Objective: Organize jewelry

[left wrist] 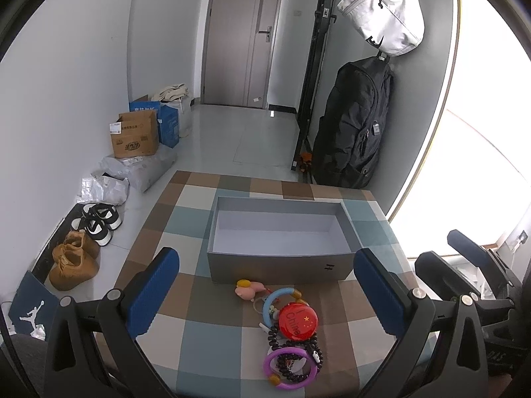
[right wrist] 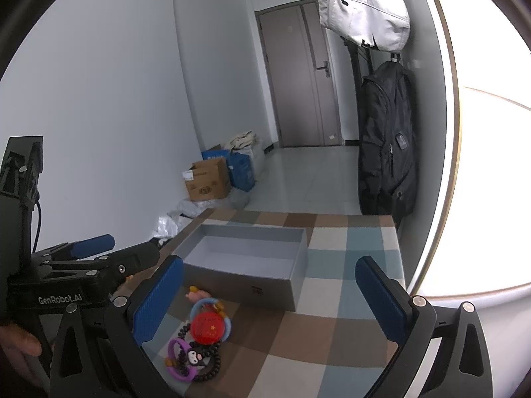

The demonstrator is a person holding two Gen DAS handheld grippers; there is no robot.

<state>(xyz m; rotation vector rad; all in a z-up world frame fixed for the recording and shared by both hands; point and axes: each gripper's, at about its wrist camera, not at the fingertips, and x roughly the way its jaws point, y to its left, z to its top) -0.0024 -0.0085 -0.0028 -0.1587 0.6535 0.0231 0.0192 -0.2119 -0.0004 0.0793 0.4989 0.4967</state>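
- So, I have both grippers hovering above the checked tabletop (left wrist: 199, 341), and neither is holding anything: the left gripper (left wrist: 265, 295) has its fingers spread wide, and the right gripper (right wrist: 268, 301) is just as wide.
- The jewelry sits in one tangled heap near the front of the tabletop: a red round badge (left wrist: 298, 320) lies on a light blue ring (left wrist: 275, 298), a purple ring (left wrist: 290, 367) is in front of it, a dark bead bracelet (right wrist: 207, 361) threads through them, and a small pink charm (left wrist: 247, 290) lies toward the box.
- The grey open box (left wrist: 278, 267) stands just behind the heap and has nothing in it, so I judge that no piece is sorted yet.
- My main worry is the tangle: if I pinch one ring, the beads or the coiled black cord (left wrist: 272, 333) may come up with it and drop short of the box.
- The badge looks smooth and flat, so I expect it could slip out of the finger pads.
- The box's near wall stands right behind the pink charm, so a low carry could knock the wall and push the box back.
- To the right of the heap the tabletop is bare, giving room to swing in; the left gripper's body crowds the heap's left side in the right wrist view, so the two tools could collide there.
- The purple ring lies close to the tabletop's front edge, and a careless nudge could send it off.
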